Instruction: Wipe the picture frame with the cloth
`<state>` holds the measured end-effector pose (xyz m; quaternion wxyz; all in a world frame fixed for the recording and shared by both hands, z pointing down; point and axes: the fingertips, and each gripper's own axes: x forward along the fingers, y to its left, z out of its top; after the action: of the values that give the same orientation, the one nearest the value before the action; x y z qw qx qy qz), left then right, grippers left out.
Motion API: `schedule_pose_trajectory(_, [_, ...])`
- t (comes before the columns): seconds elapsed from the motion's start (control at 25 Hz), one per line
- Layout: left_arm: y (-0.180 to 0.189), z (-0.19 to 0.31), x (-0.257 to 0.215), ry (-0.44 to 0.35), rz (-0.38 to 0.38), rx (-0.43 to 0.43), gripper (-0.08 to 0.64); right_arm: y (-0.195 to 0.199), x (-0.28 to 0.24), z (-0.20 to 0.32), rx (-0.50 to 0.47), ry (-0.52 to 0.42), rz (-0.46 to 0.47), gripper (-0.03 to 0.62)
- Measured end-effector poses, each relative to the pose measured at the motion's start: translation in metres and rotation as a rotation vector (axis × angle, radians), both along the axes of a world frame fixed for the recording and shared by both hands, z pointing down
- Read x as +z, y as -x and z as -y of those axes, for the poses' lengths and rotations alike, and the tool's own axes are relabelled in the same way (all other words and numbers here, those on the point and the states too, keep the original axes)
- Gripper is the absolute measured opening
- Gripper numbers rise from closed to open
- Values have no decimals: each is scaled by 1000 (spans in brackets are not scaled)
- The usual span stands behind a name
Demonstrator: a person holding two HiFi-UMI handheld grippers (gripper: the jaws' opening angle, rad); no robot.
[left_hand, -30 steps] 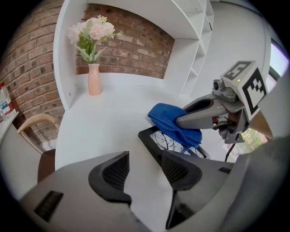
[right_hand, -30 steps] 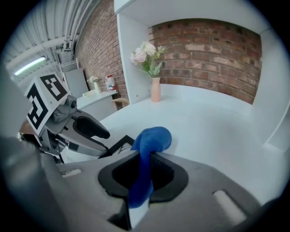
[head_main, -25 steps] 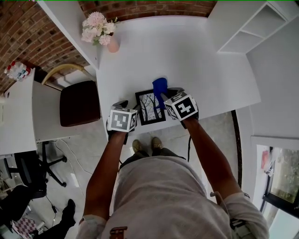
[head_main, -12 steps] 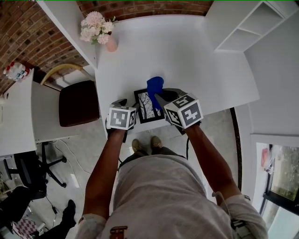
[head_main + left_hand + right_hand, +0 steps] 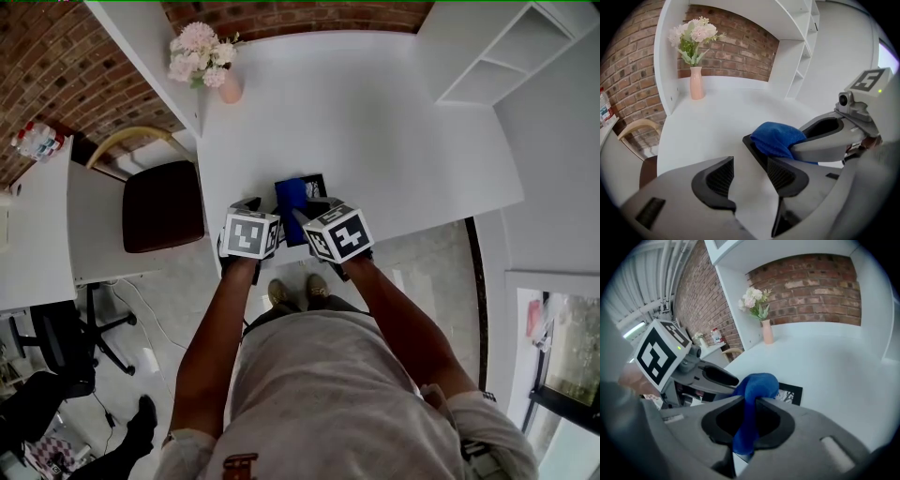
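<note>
A black picture frame (image 5: 317, 182) lies flat near the front edge of the white table (image 5: 394, 131). A blue cloth (image 5: 291, 197) covers most of it. My right gripper (image 5: 305, 210) is shut on the cloth (image 5: 757, 385), whose bunched end rests on the frame (image 5: 790, 394). My left gripper (image 5: 262, 212) stands open at the frame's left side. Bare table shows between its jaws, and the frame's dark edge (image 5: 753, 146) runs up to the right one. The left gripper view also shows the cloth (image 5: 778, 138) held in the other gripper's jaws.
A pink vase of flowers (image 5: 228, 89) stands at the table's far left corner against a brick wall. White shelves (image 5: 497, 56) rise at the right. A brown chair (image 5: 159, 206) is left of the table. The person's feet (image 5: 292, 291) are below the front edge.
My right gripper has carried the cloth leftward and nearer across the frame, so the cloth now hides most of the picture. My left gripper has hardly moved.
</note>
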<state>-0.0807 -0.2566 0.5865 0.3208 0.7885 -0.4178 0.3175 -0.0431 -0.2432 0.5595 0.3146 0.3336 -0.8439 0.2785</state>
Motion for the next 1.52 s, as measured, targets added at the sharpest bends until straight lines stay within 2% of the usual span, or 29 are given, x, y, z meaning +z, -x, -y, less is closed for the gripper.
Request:
schedule_pose_trajectory(0.28, [2,0,-1,0,3,-3,218,-30,5,4,6,-11,-97,49])
schedule_pose_trajectory(0.68, [3,1,0,-1,-1,-7,218,-88,1,6,93,-17,-138,49])
schedule_pose_trajectory(0.84, [2,0,-1,-4,1,-7,218,-98,-10,4,123,-37,-130,49])
schedule_pose_trajectory(1.16, [2,1,-1,-6,2,-5,218,-65,-50,-7,113,-87,-14,49])
schedule_pose_trajectory(1.32, [2,0,-2,-11,2,-4,218,-37,-52,-22,77,-67,37,49])
schedule_pose_trajectory(1.52, [2,-1,-2,-13,1,-5,218,-6,-34,-38,36,-10,59,49])
